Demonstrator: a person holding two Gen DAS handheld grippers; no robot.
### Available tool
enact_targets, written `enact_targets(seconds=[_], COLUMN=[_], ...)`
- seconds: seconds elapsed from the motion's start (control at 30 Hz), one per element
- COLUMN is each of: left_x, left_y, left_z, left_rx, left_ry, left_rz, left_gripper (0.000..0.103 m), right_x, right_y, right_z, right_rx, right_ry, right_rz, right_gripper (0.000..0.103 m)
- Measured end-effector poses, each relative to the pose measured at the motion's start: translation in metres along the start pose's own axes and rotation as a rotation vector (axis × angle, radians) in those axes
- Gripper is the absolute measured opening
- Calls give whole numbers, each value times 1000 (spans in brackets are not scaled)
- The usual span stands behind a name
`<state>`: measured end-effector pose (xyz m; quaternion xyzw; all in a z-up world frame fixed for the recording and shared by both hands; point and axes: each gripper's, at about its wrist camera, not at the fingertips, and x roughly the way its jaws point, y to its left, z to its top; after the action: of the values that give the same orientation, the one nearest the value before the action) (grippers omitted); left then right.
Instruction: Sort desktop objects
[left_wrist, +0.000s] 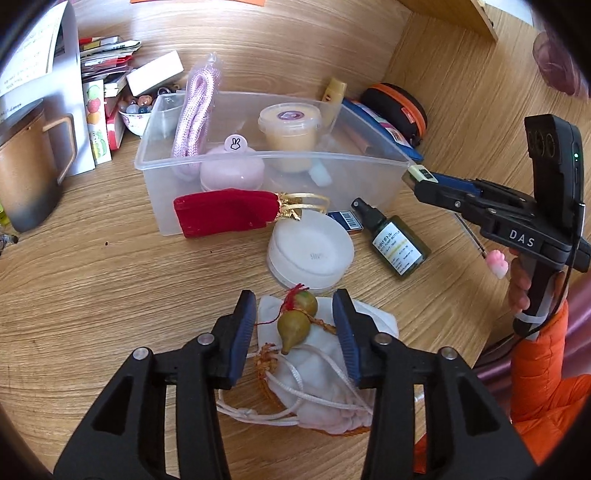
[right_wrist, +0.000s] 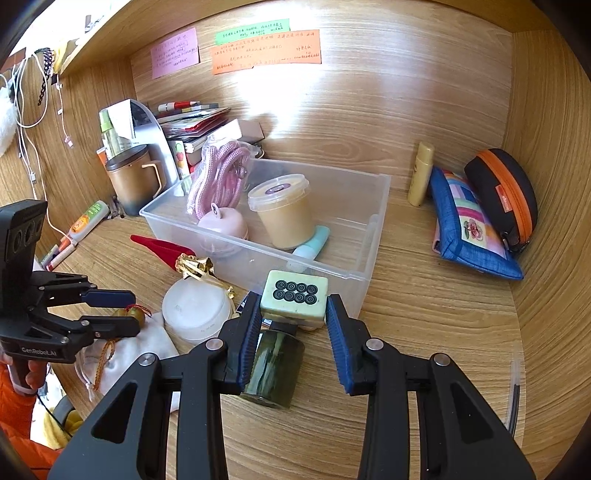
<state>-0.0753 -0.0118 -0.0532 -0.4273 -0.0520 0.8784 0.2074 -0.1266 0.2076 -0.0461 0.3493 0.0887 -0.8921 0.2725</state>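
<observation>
We are seeing both views lit brightly by soft daylight. In the right wrist view a broad white glare is washing out the wooden back wall (right_wrist: 325, 110) above the clear plastic bin (right_wrist: 373, 236), and the sticky notes (right_wrist: 266, 50) are staying too small to read. Shadows are falling soft and short under the objects. The fisheye lens is bending the desk (left_wrist: 110, 288) grain into arcs, and dark vignetting is closing in at every corner. In the left wrist view the centre is looking sharp, while the mug (left_wrist: 29, 166) at the left edge is stretching and softening. The white round case (left_wrist: 310, 251) is nearly blowing out.
</observation>
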Motion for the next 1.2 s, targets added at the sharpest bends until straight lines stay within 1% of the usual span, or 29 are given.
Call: enact_targets(seconds=[0.07, 0.1, 0.13, 0.17, 0.2, 0.23, 0.3, 0.53, 0.77, 0.93, 1.2], left_x=[1, 2, 1, 3, 4, 4, 4, -5, -35, -56, -69], left_y=[-1, -2, -2, -3, -5, -8, -12, -10, -3, 7, 21], left_z=[-1, -2, -2, -2, -2, -3, -4, -8, 1, 9, 24], left_rx=[-3, -3, 1, 2, 5, 14, 12, -28, -57, -75, -87], left_ry=[1, 0, -2, -1, -2, -9, -19, -67, -164, -225, -267], left_rz=[-1, 0, -7, -16, -13, -2, -2, 0, -6, 13, 46], left_gripper=[42, 40, 33, 29, 27, 23, 18, 18, 18, 18, 18], right_x=[0, 0, 1, 1, 1, 1, 0, -5, 1, 0, -1], right_y=[-1, -2, -3, -4, -4, -6, -5, 10, 29, 38, 43], right_z=[-1, -1, -1, -1, 0, 1, 3, 18, 28, 35, 42], right_rx=[3, 6, 11, 16, 22, 27, 31, -4, -38, -60, -67], right_ry=[1, 1, 0, -1, -2, -5, -12, -43, -45, -53, -63], right_rz=[0, 0, 2, 2, 2, 3, 9, 35, 65, 72, 72], right_gripper=[33, 33, 33, 33, 33, 33, 33, 33, 33, 33, 33])
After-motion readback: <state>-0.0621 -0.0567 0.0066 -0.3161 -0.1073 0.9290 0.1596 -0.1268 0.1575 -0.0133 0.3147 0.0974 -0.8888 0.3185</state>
